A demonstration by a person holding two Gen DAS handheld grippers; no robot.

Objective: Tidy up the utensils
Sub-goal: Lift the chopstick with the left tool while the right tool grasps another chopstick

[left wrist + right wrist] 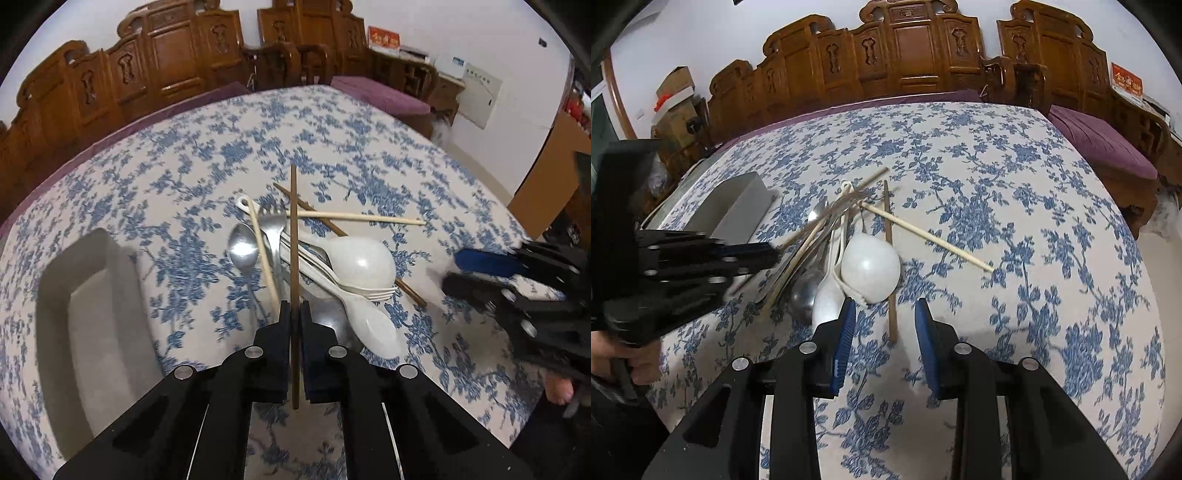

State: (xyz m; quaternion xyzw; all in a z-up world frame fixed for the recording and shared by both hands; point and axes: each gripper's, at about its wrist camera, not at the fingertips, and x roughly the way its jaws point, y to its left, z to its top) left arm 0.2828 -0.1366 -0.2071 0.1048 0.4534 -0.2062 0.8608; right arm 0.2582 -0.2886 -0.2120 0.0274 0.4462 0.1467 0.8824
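Pinching a dark wooden chopstick [294,236], the left gripper [294,308] is nearly closed; only its view shows the grey tray [88,302]'s hollow, while the right gripper [885,308] stands part-spread, empty.

FREE: bare blue-flowered white tablecloth [1015,206] beyond and right of the heap, and near edge | OBSTACLE: tangled heap of white plastic spoons [360,260], steel spoon [242,249], pale and dark wooden chopsticks [364,218] at centre | OBSTACLE: grey rectangular tray [55,321] at left | GAP: narrow cloth strip between tray and heap
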